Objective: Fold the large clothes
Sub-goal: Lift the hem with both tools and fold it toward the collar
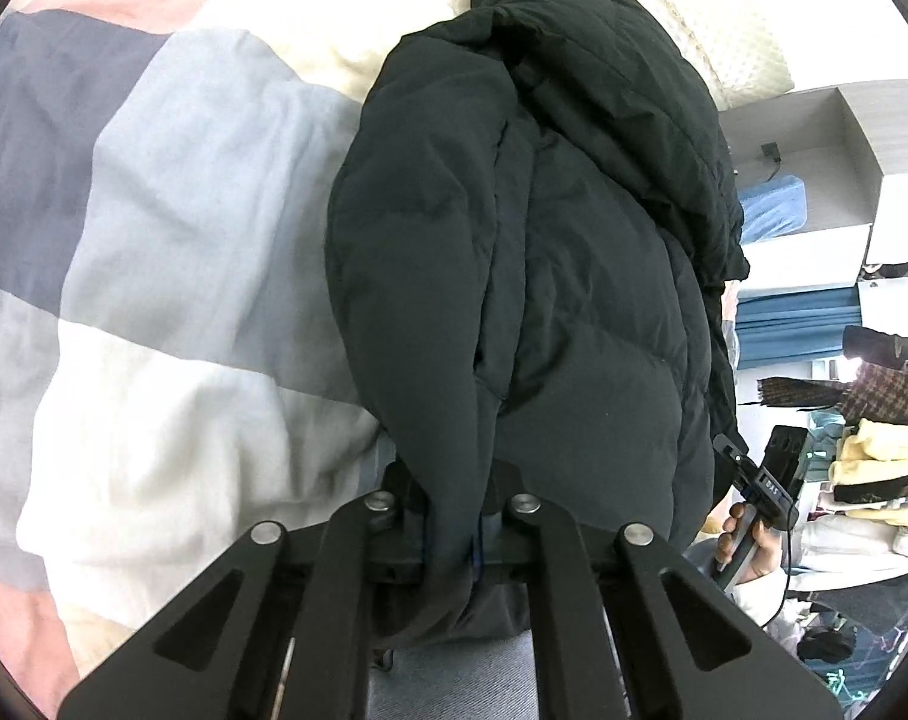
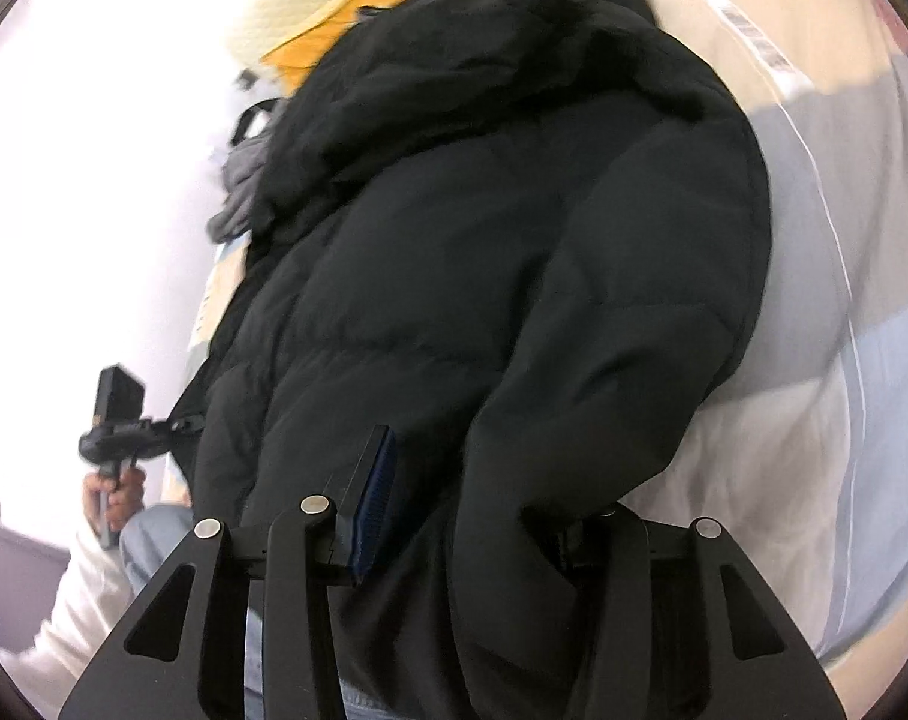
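A black puffer jacket (image 1: 544,228) lies lengthwise on a bed, its hood at the far end; it also fills the right wrist view (image 2: 484,252). My left gripper (image 1: 454,546) is shut on the jacket's near hem, with cloth pinched between its fingers. My right gripper (image 2: 472,516) has the jacket's hem and a sleeve draped between its fingers; its left blue pad (image 2: 373,504) shows and the right finger is hidden under cloth. The right gripper also shows in the left wrist view (image 1: 754,480), at the jacket's right edge.
The bed has a patchwork duvet (image 1: 172,228) of grey, white, cream and pink. A cream pillow (image 1: 724,30) lies beyond the jacket. Shelves and piled clothes (image 1: 874,456) stand right of the bed. An orange cloth (image 2: 346,18) lies near the hood.
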A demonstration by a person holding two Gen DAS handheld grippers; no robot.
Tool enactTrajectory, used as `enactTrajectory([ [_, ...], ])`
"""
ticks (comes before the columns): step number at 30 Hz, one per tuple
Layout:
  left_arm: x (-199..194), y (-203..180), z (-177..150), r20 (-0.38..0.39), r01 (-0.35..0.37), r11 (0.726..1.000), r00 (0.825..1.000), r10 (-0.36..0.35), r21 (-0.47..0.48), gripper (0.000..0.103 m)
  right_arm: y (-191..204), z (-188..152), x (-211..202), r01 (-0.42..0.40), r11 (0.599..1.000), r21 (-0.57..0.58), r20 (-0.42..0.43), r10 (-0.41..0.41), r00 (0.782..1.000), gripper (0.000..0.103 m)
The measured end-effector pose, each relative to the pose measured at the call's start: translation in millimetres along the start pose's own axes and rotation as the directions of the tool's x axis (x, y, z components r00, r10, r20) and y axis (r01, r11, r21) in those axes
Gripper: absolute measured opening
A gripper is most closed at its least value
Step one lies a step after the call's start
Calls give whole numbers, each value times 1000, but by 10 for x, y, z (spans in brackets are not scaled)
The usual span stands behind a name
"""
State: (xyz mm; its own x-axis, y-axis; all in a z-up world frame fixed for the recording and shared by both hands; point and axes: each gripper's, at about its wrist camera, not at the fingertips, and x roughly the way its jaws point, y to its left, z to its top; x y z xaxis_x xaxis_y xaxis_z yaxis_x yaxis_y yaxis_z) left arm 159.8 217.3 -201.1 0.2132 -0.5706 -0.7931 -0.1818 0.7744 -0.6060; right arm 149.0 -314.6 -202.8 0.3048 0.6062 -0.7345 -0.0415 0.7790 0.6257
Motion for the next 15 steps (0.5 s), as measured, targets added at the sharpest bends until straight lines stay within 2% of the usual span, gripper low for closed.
enactTrajectory([
  [3, -3, 31, -13, 3, 10, 999, 1000, -10, -30, 7, -78, 0, -53, -36, 998, 59, 20, 34, 999, 34],
  [7, -7, 114, -29, -16, 24, 998, 1000, -25, -63, 7, -53, 22, -182, -99, 993, 68, 71, 94, 993, 33],
  [9, -40, 75, -47, 1, 21, 998, 1000, -21, -55, 7, -42, 22, -182, -100, 992, 81, 83, 93, 992, 26],
  [11, -68, 32, -57, 18, 18, 998, 1000, -17, -58, 6, -72, 12, -172, -129, 980, 149, 111, 113, 987, 12],
  [15, -181, -24, -54, 98, 68, 992, 994, -57, -109, 5, 49, 57, -301, -149, 978, 149, 178, 122, 976, 8],
])
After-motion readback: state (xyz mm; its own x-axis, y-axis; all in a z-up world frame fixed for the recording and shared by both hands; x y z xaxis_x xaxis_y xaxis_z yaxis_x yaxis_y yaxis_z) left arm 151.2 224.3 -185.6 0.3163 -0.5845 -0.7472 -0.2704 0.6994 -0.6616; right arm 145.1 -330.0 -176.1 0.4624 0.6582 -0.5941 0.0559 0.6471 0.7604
